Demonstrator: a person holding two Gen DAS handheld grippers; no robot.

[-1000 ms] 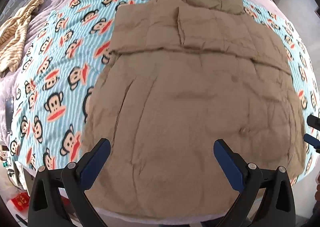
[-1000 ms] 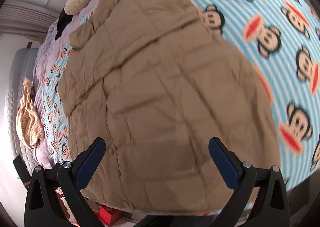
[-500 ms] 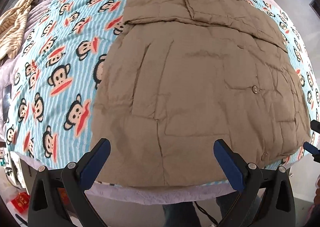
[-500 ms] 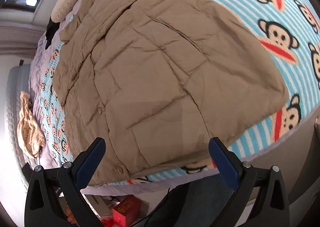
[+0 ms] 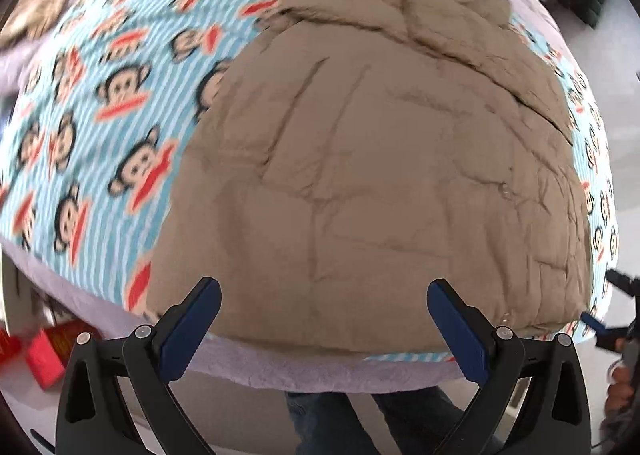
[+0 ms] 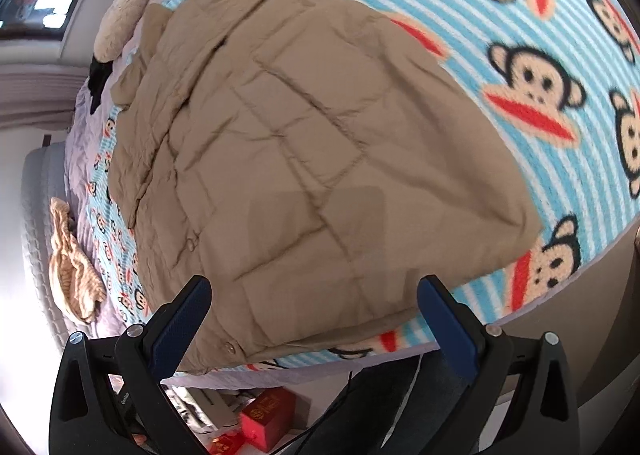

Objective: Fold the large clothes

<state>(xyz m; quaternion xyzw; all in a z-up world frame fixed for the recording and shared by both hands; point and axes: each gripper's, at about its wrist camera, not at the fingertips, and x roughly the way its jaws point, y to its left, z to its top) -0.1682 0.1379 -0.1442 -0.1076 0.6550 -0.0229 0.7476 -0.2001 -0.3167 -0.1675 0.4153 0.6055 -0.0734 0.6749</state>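
A large tan quilted jacket (image 5: 380, 175) lies flat on a blue striped monkey-print blanket (image 5: 100, 115), sleeves folded across its upper part, hem at the bed's near edge. It also shows in the right wrist view (image 6: 320, 175). My left gripper (image 5: 324, 319) is open and empty, just above the hem. My right gripper (image 6: 314, 319) is open and empty over the hem's corner, near a snap button (image 6: 229, 345). The right gripper's tip (image 5: 596, 325) shows at the far right of the left wrist view.
A lilac bedspread (image 5: 300, 369) lies under the blanket at the bed edge. A striped beige garment (image 6: 72, 275) and a cream pillow (image 6: 120, 15) lie further off on the bed. Red boxes (image 6: 268, 415) sit on the floor below. The person's legs (image 5: 360, 423) stand at the bed edge.
Both grippers pulled back toward the near edge of the bed, then eased forward and lower again over the hem. Both stayed open and empty. The jacket has not moved.
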